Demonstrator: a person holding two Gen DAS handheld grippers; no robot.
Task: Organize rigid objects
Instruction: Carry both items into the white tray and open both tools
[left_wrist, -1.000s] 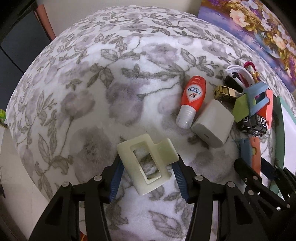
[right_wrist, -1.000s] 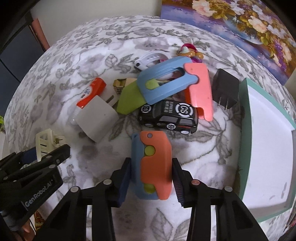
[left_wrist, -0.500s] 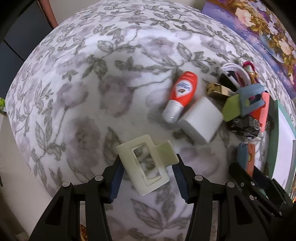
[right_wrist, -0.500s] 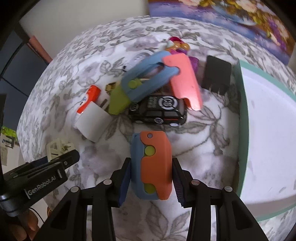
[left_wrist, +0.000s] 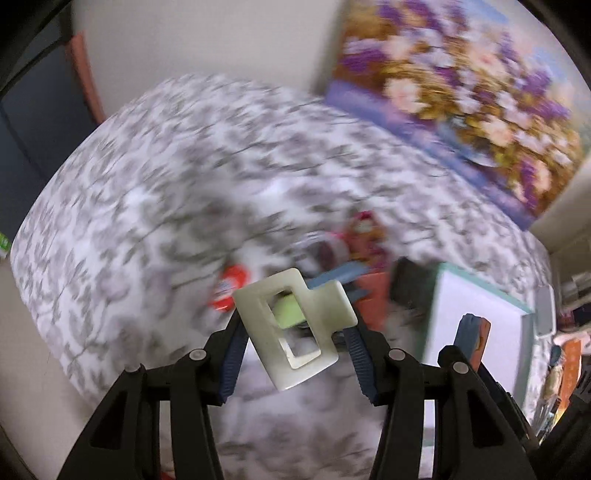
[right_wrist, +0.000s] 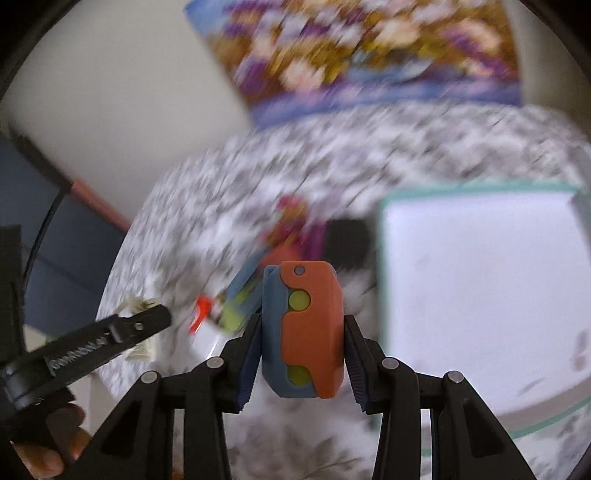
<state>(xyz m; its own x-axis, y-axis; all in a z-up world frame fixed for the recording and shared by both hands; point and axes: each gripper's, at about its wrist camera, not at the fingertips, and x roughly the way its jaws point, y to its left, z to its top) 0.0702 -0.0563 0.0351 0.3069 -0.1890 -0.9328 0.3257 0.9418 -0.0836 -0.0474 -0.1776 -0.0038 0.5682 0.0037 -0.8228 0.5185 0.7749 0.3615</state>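
My left gripper (left_wrist: 295, 332) is shut on a cream plastic piece with a rectangular hole (left_wrist: 295, 325) and holds it above the floral cloth. My right gripper (right_wrist: 301, 332) is shut on an orange and blue toy with green dots (right_wrist: 303, 332), also lifted; it shows at the right of the left wrist view (left_wrist: 476, 336). The white tray with a teal rim (right_wrist: 480, 280) lies to the right, also in the left wrist view (left_wrist: 476, 302). The left gripper appears at the left of the right wrist view (right_wrist: 110, 332). Both views are motion-blurred.
A blurred pile lies on the cloth behind the grippers: a red bottle (left_wrist: 231, 288), a black charger (right_wrist: 347, 240), blue, green and salmon pieces (right_wrist: 243, 295). A floral painting (left_wrist: 461, 92) leans on the wall. The table edge (left_wrist: 44, 314) falls off at left.
Both grippers have lifted with their objects and swung toward the tray. The views have tilted up, so the wall and painting now show.
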